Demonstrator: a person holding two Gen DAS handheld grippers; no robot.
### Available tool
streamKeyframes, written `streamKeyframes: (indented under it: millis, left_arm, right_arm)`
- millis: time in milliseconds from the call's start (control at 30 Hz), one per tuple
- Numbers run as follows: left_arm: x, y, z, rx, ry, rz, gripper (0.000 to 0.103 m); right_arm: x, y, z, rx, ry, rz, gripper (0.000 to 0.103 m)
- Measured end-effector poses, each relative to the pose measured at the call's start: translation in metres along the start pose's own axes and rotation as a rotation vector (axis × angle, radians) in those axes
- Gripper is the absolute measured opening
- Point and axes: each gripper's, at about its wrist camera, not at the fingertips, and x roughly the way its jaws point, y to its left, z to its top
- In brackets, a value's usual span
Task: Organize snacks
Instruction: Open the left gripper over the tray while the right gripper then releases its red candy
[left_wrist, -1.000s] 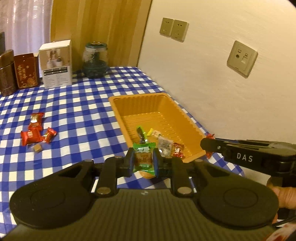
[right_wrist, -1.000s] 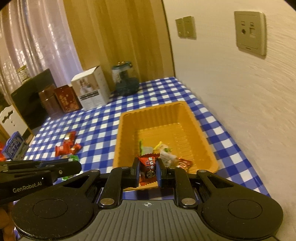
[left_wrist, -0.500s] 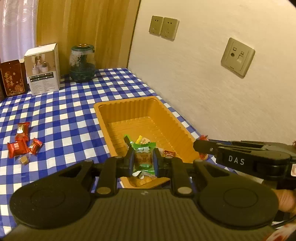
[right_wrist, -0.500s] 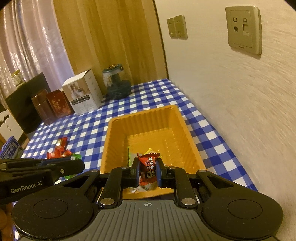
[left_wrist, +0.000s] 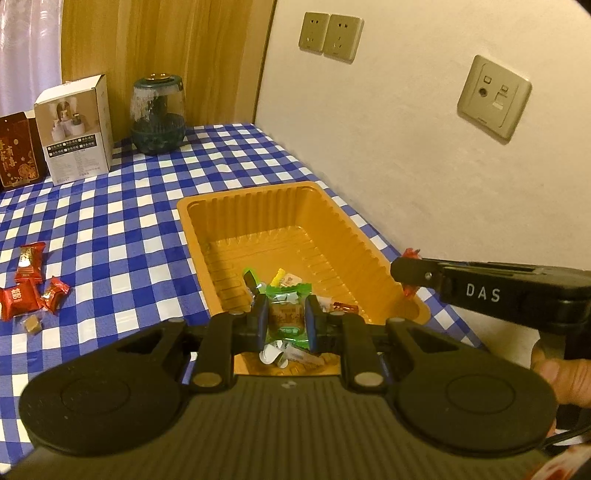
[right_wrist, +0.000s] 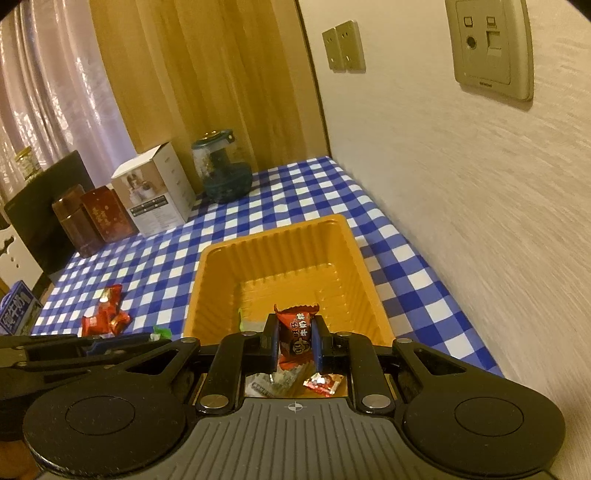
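My left gripper (left_wrist: 285, 320) is shut on a green-wrapped snack (left_wrist: 286, 314) and holds it over the near end of the orange tray (left_wrist: 258, 199). My right gripper (right_wrist: 294, 340) is shut on a red-wrapped candy (right_wrist: 297, 334), also above the tray's (right_wrist: 273, 236) near end. Several wrapped snacks (left_wrist: 284, 277) lie in the tray. The right gripper (left_wrist: 410, 275) shows at the right of the left wrist view. A few red candies (left_wrist: 26, 288) lie on the checked cloth at the left, also in the right wrist view (right_wrist: 105, 314).
A white box (left_wrist: 74, 129), a glass jar (left_wrist: 158, 114) and a red box (left_wrist: 16, 151) stand at the table's back. The wall (left_wrist: 424, 155) runs close along the tray's right side. A blue carton (right_wrist: 16, 308) sits at far left.
Both grippers have moved forward over the tray with their snacks still held. The tray now sits closer and lower in both views.
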Motion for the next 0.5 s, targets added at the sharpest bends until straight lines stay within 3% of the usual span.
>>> streamKeyframes:
  millis: [500]
  left_arm:
    - [0.029, 0.004, 0.005, 0.000, 0.027, 0.006, 0.018]
  right_arm:
    - [0.021, -0.008, 0.000, 0.004, 0.028, -0.004, 0.018]
